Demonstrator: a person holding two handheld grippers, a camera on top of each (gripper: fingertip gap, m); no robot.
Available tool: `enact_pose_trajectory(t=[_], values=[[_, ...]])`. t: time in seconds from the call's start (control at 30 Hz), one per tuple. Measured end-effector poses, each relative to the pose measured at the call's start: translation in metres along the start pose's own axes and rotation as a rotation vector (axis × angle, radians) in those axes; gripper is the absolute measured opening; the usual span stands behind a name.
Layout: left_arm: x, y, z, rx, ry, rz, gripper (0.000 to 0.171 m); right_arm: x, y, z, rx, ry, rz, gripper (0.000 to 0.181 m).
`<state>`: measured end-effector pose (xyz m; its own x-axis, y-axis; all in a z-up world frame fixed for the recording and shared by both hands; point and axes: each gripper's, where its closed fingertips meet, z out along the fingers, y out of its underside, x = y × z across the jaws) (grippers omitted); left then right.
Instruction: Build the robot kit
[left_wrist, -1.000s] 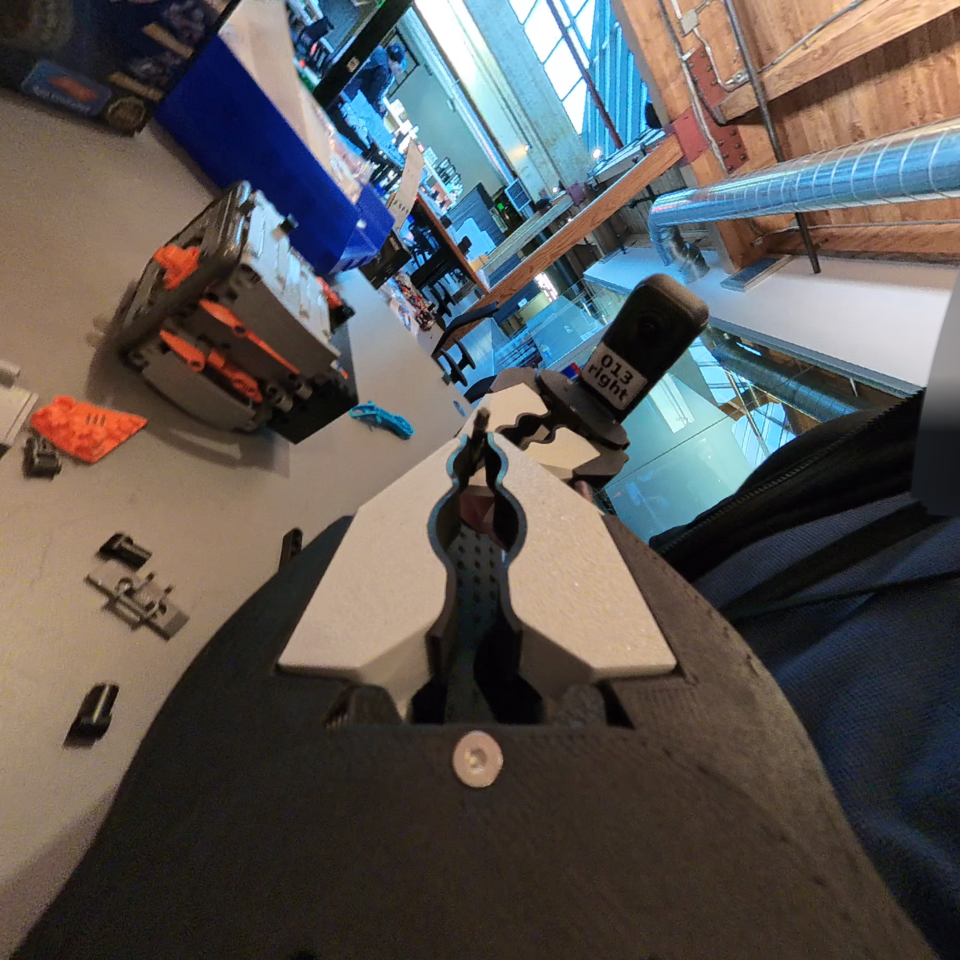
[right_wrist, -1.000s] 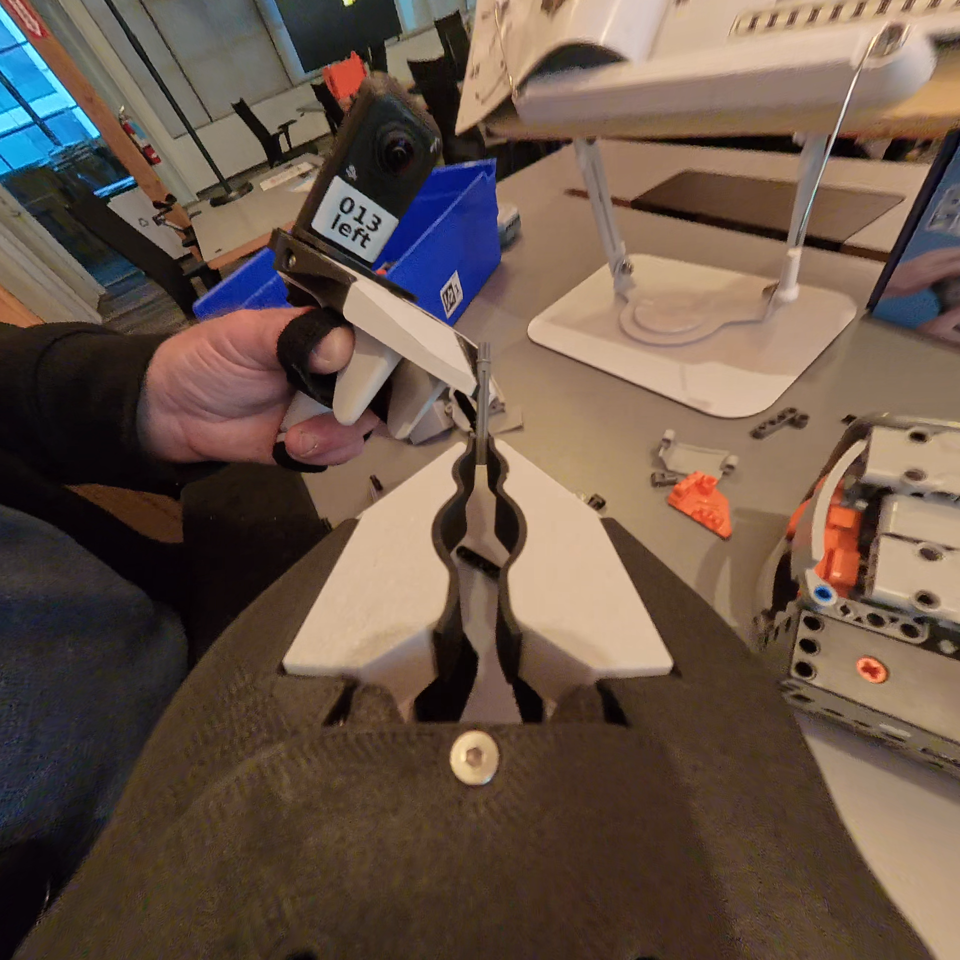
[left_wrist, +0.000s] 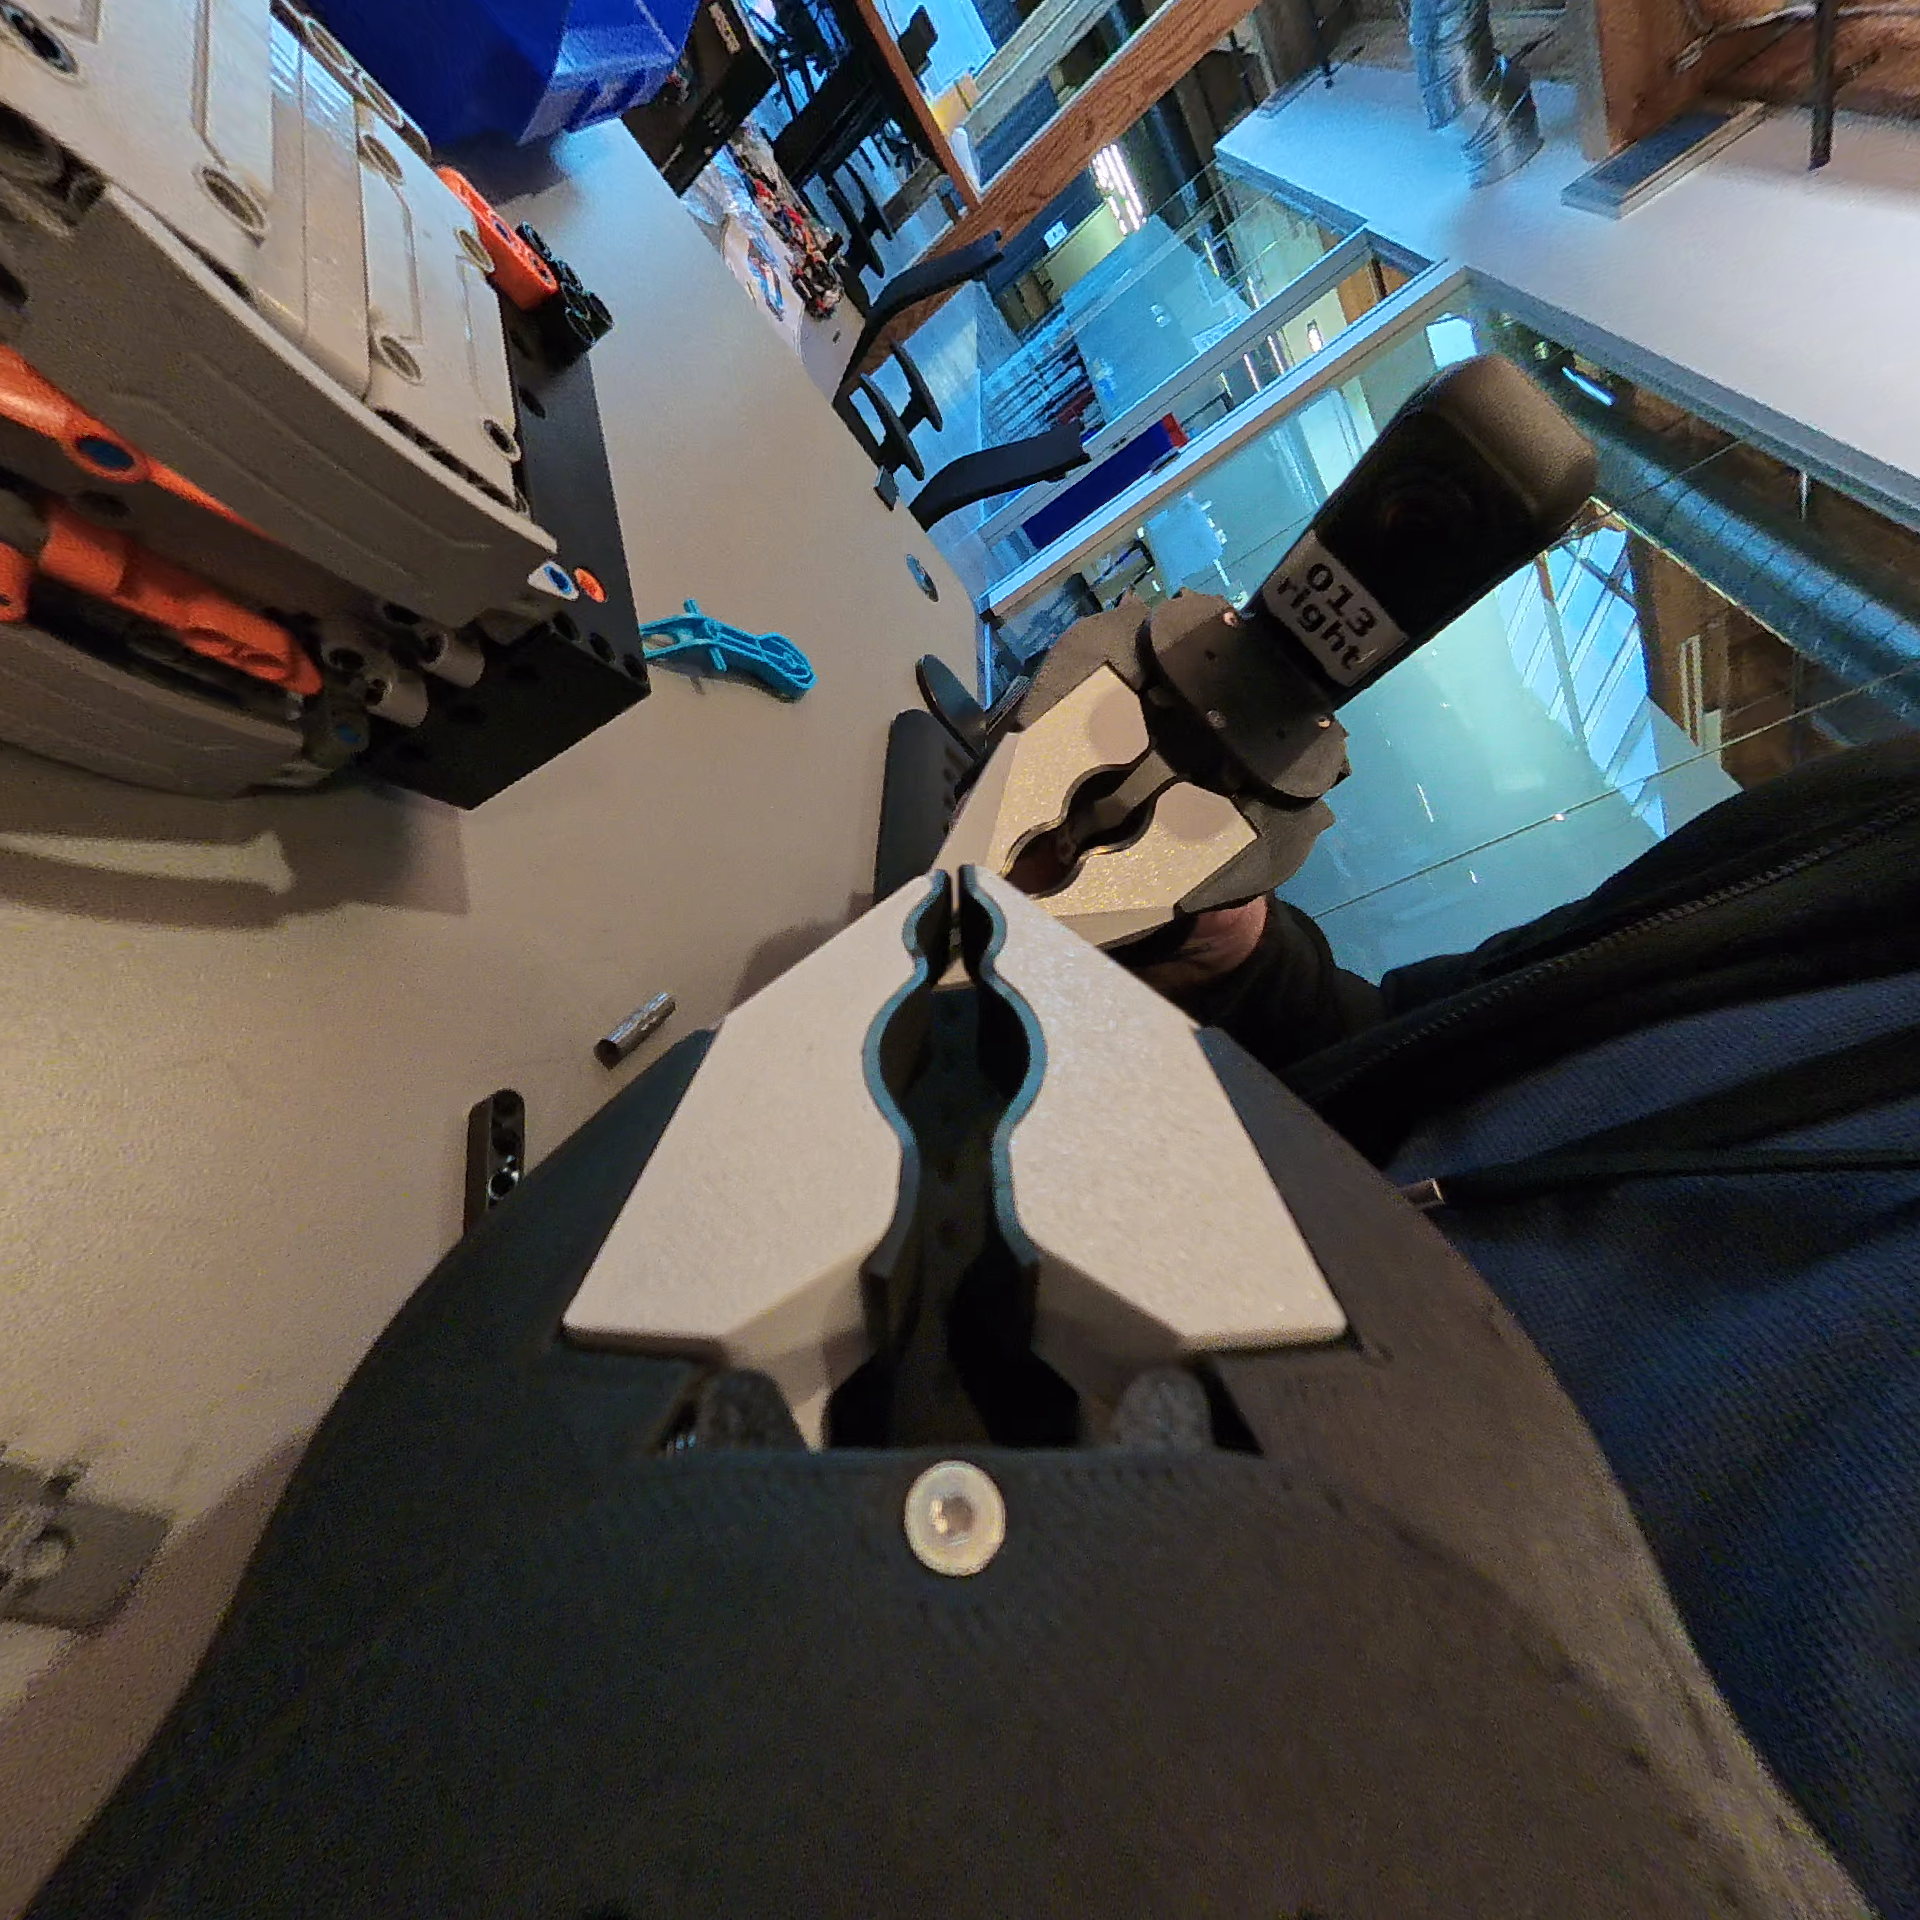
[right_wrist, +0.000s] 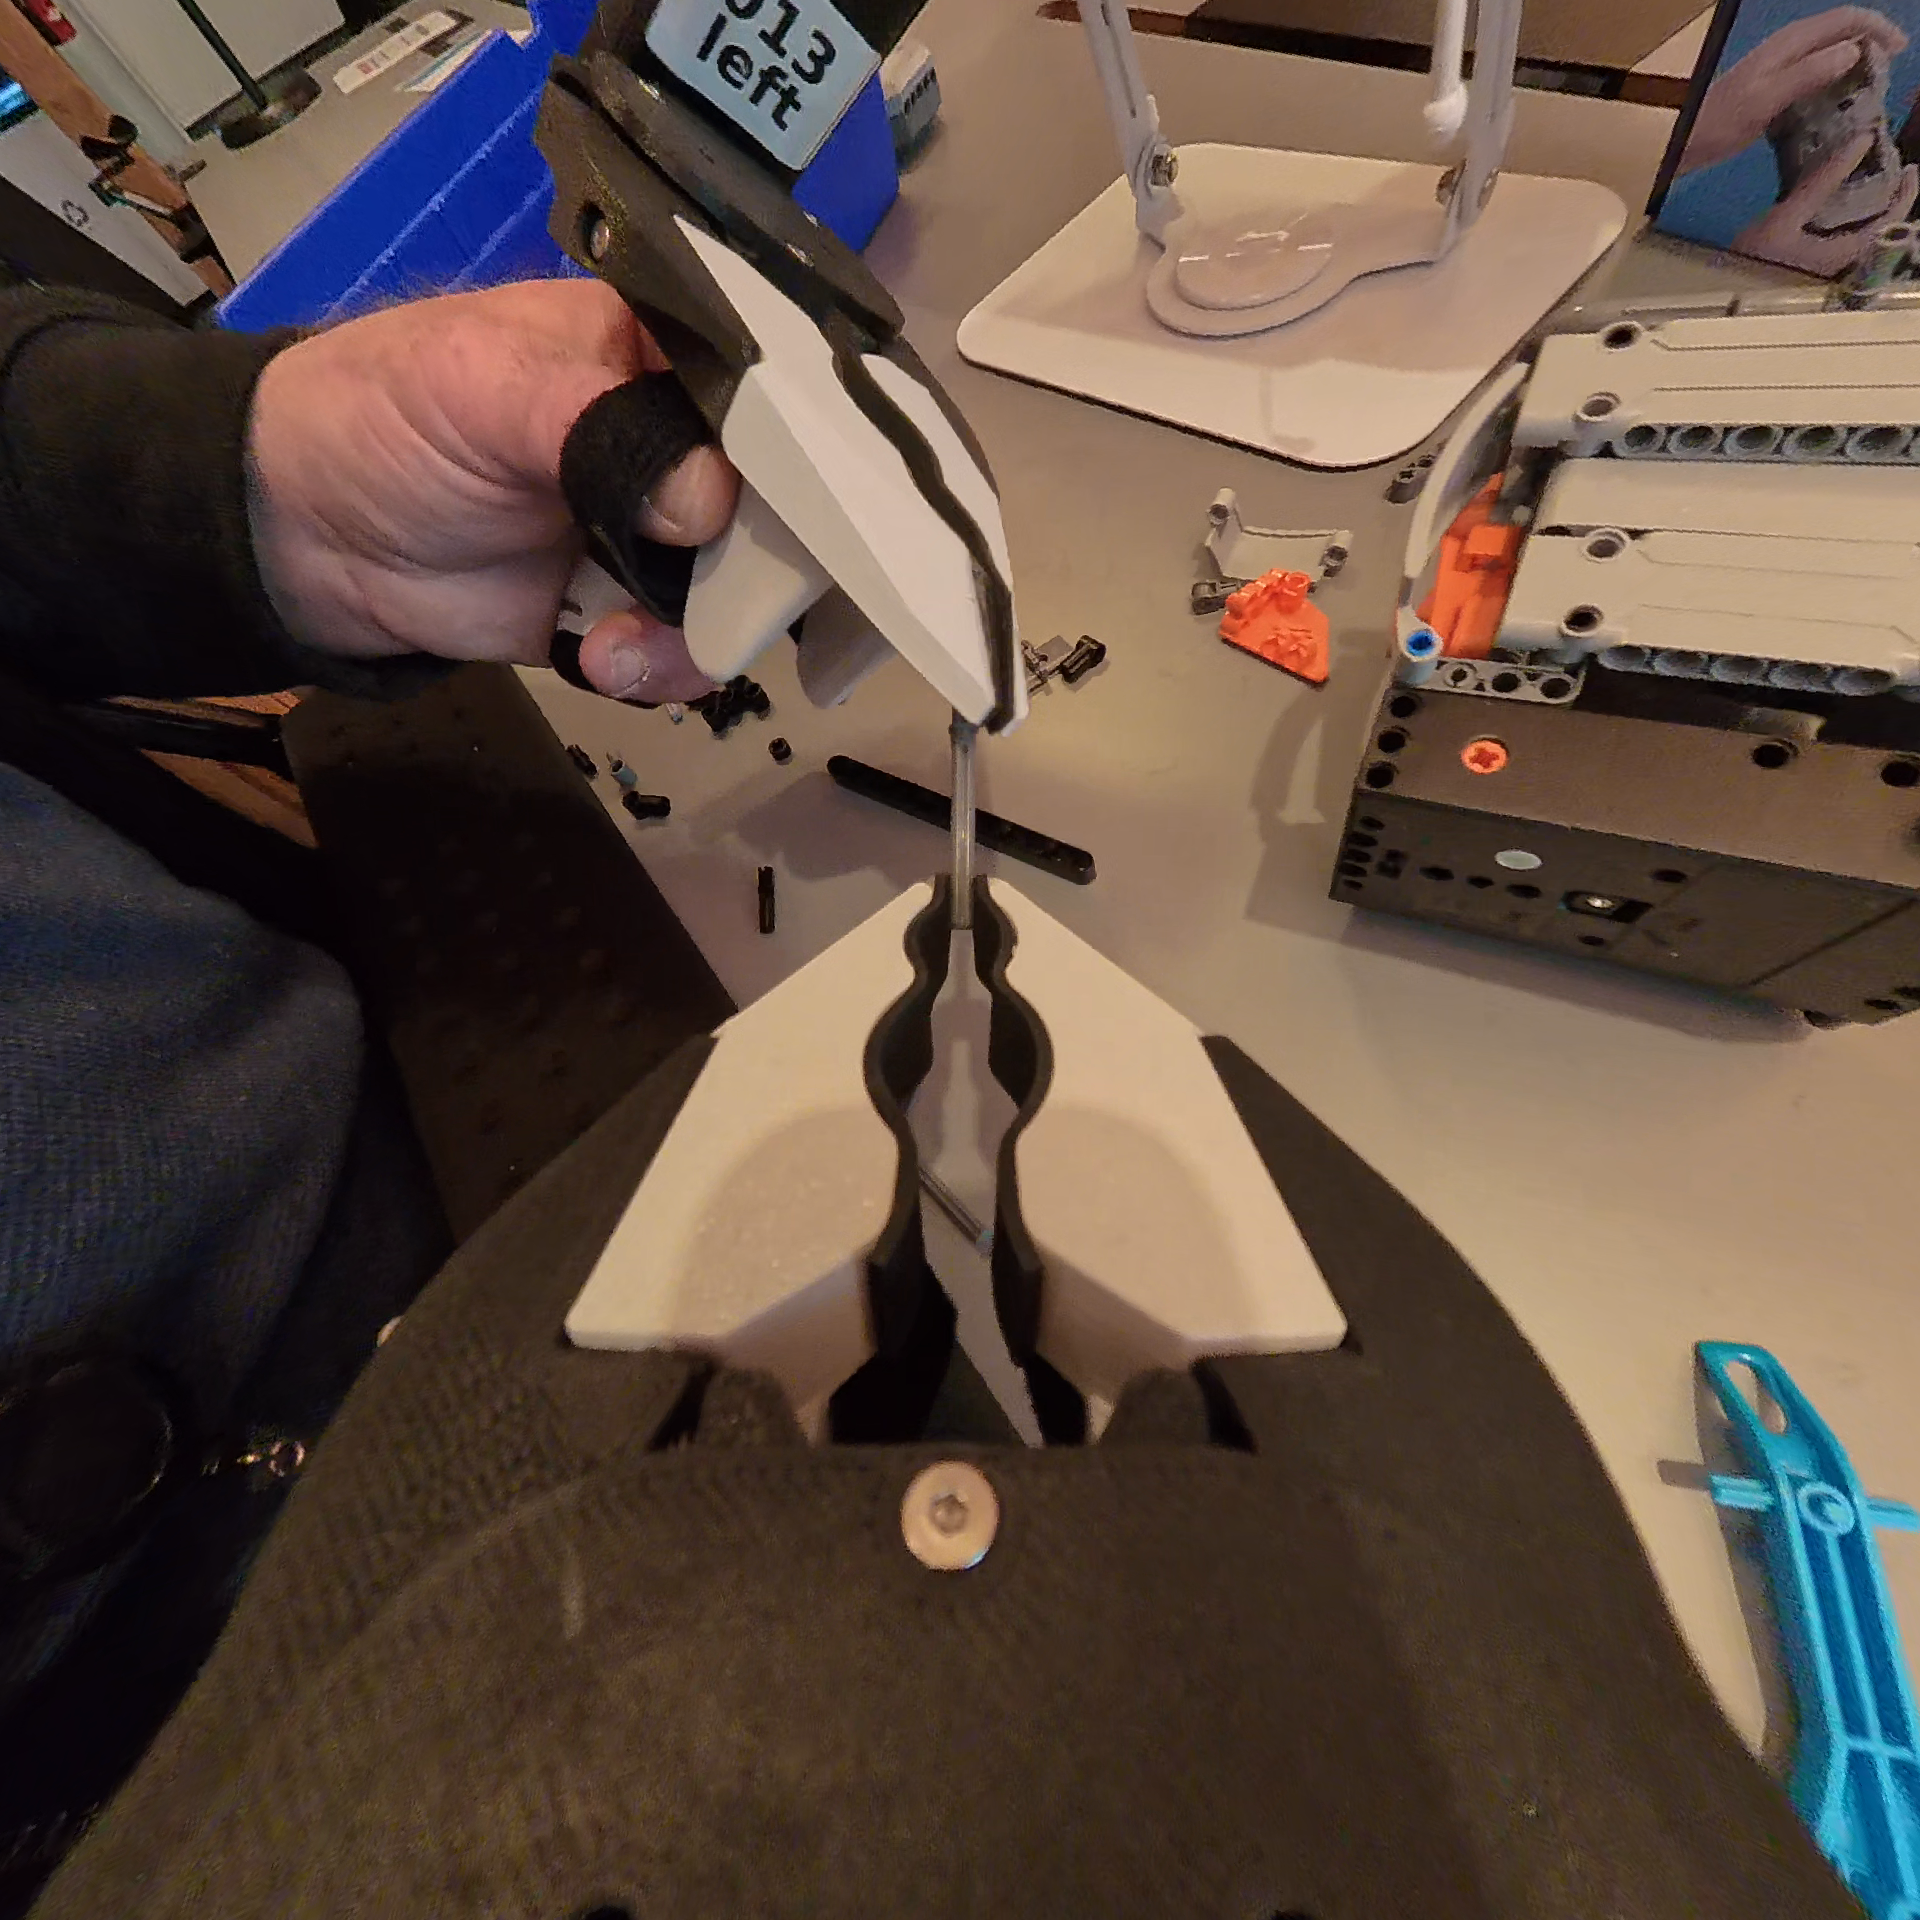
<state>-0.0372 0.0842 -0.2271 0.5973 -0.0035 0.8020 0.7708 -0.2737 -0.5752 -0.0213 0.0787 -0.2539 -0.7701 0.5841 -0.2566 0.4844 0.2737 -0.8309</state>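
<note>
My right gripper (right_wrist: 961, 896) is shut on the lower end of a thin grey axle (right_wrist: 964, 821) that stands up from its tips. My left gripper (right_wrist: 992, 717), held by a hand (right_wrist: 416, 488), comes down from the upper left, and its shut tips pinch the axle's upper end. In the left wrist view the left gripper (left_wrist: 954, 883) is shut, tip to tip with the right gripper (left_wrist: 1018, 868); the axle is hidden there. Both hover just above the grey table (right_wrist: 1351, 1195), left of a grey, black and orange brick model (right_wrist: 1662, 520).
The brick model (left_wrist: 260, 364) fills the left wrist view's upper left. A long black beam (right_wrist: 1039, 847), small black pins, an orange piece (right_wrist: 1278, 634) and a teal piece (right_wrist: 1808, 1590) lie on the table. A white stand base (right_wrist: 1299, 312) and blue bin (right_wrist: 416, 229) sit behind. Both grippers' tips are close together, under 4 cm apart.
Both grippers have moved nearer the brick model and lower over the table. More of the axle now shows between the two sets of tips.
</note>
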Motion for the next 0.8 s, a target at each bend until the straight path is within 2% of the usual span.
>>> enact_pose_trajectory(t=[0.13,0.2,0.27,0.37,0.53,0.63,0.7,0.8], values=[[0.002,-0.001,0.001,-0.022,0.014,0.010,0.010,0.004,0.001,-0.009,0.006,0.004,-0.003,0.000],[0.005,0.003,0.006,-0.060,0.025,0.007,0.010,0.004,0.000,-0.012,0.011,0.002,-0.007,0.001],[0.005,0.004,0.009,-0.061,0.019,0.017,0.003,0.005,-0.001,-0.014,0.012,-0.001,-0.015,0.001],[0.003,0.001,0.012,-0.033,0.031,-0.009,0.003,0.008,-0.003,-0.017,0.027,-0.003,-0.008,0.000],[0.010,-0.021,0.012,0.134,0.122,-0.099,0.002,0.018,-0.027,-0.029,0.207,0.003,0.051,0.002],[0.016,-0.034,0.011,0.228,0.186,-0.137,0.002,0.022,-0.042,-0.035,0.320,0.007,0.074,0.011],[0.018,-0.039,0.012,0.271,0.205,-0.153,0.002,0.023,-0.047,-0.036,0.346,0.027,0.044,0.011],[0.021,-0.040,0.014,0.299,0.251,-0.189,0.002,0.022,-0.054,-0.037,0.355,0.071,-0.028,0.003]])
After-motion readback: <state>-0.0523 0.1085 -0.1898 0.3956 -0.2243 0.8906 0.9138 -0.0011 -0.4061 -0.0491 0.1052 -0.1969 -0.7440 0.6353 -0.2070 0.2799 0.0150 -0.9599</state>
